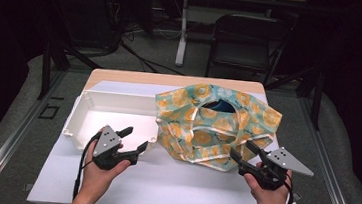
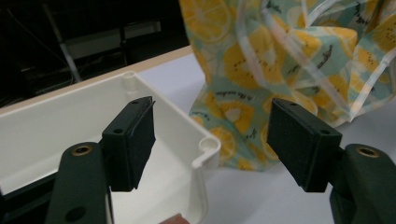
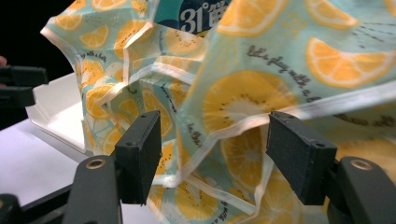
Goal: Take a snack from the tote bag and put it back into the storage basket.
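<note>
Fingers of the left gripper stand wide apart, holding nothing, astride the near corner of the white tray; those of the right gripper are just as wide, with a white-piped fold of the bag between them but not pinched. Count: two grippers, two hands, one tray, one bag (teal cloth printed with orange slices), all on one white table. The bag sits mid-table, touching the tray's right end. The high view shows a dark opening at the bag's top; the right gripper view looks closer and shows a blue item printed "31°" inside it. The left gripper view shows the tray's inside.
</note>
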`<action>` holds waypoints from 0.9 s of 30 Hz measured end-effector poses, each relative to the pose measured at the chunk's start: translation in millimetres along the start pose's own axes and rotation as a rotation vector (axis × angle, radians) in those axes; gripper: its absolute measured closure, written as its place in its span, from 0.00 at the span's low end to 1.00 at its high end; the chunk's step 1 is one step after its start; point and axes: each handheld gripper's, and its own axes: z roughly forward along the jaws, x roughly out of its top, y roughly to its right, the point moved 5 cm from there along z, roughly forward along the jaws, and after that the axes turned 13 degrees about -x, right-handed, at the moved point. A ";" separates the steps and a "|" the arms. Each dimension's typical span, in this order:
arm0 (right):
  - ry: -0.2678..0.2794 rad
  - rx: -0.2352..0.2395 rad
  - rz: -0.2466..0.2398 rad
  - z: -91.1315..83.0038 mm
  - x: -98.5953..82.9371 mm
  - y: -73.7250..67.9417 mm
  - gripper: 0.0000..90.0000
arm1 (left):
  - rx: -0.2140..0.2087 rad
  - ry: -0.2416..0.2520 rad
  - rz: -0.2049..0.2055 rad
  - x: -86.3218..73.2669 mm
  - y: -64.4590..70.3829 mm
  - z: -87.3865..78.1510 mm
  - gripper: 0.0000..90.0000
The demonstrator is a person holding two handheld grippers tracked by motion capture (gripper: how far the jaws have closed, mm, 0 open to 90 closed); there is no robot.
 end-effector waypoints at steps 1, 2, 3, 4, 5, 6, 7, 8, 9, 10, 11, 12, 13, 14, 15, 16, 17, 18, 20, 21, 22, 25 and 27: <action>0.000 0.000 0.000 0.0 0.0 0.0 0.39 | 0.000 0.000 0.000 0.0 0.0 0.0 0.36; 0.000 -0.003 -0.005 0.7 0.5 -1.1 0.39 | -0.011 0.010 0.003 3.5 1.4 4.7 0.36; 0.000 -0.005 -0.006 2.1 1.3 -3.2 0.38 | -0.022 0.016 0.001 6.2 2.3 8.0 0.37; 0.001 -0.005 -0.010 3.3 1.9 -4.9 0.36 | -0.032 0.019 0.001 8.6 2.6 11.0 0.37; 0.000 -0.009 -0.013 4.3 2.4 -6.3 0.36 | -0.046 0.023 -0.004 11.2 3.2 14.8 0.37; 0.002 -0.011 -0.019 5.9 2.9 -8.3 0.36 | -0.053 0.024 -0.003 12.6 3.4 16.8 0.38; 0.000 -0.015 -0.023 6.5 2.9 -9.6 0.37 | -0.061 0.029 -0.006 14.4 3.9 19.4 0.38; 0.005 -0.019 -0.032 7.6 3.0 -11.2 0.38 | -0.065 0.034 -0.009 16.2 4.2 21.8 0.38; 0.006 -0.026 -0.038 8.2 3.0 -12.7 0.41 | -0.070 0.039 -0.013 18.1 4.5 23.7 0.38; 0.009 -0.040 -0.045 8.9 3.2 -13.4 0.46 | -0.079 0.048 -0.017 20.5 4.5 26.1 0.38; 0.005 -0.059 -0.057 10.0 3.2 -13.4 0.57 | -0.084 0.046 -0.016 21.9 4.4 27.2 0.39; 0.004 -0.071 -0.061 10.6 3.5 -13.0 0.64 | -0.097 0.053 -0.018 24.1 4.8 28.7 0.40; 0.007 -0.089 -0.064 10.8 4.0 -11.9 0.70 | -0.112 0.062 -0.020 26.3 5.3 30.0 0.41; 0.010 -0.084 -0.060 10.9 4.9 -11.0 0.78 | -0.124 0.069 -0.018 28.8 5.7 31.6 0.43; 0.003 -0.021 -0.041 11.0 6.3 -10.8 0.85 | -0.131 0.070 -0.016 29.9 6.0 32.5 0.45; -0.004 0.013 -0.025 10.3 7.3 -10.4 0.88 | -0.134 0.068 -0.014 31.1 6.3 33.8 0.46; 0.011 0.023 -0.017 9.4 9.1 -9.9 0.93 | -0.140 0.064 -0.011 32.0 6.3 35.1 0.48; 0.022 0.012 -0.027 7.7 10.8 -9.4 0.97 | -0.142 0.066 -0.011 33.0 6.4 37.4 0.50; 0.055 0.009 -0.032 4.3 16.4 -9.0 1.00 | -0.133 0.068 -0.011 34.3 6.5 39.6 0.54; 0.063 0.013 -0.038 3.5 18.4 -9.5 1.00 | -0.144 0.057 -0.010 34.8 6.4 39.9 0.56; 0.068 0.014 -0.054 2.7 21.0 -9.8 1.00 | -0.144 0.054 -0.007 35.7 6.2 41.2 0.58; 0.090 0.030 -0.077 3.7 30.3 -11.7 1.00 | -0.134 0.043 -0.029 36.4 4.9 46.1 0.71; 0.105 0.041 -0.078 5.5 36.4 -11.5 1.00 | -0.160 0.017 -0.043 35.5 3.0 47.8 0.80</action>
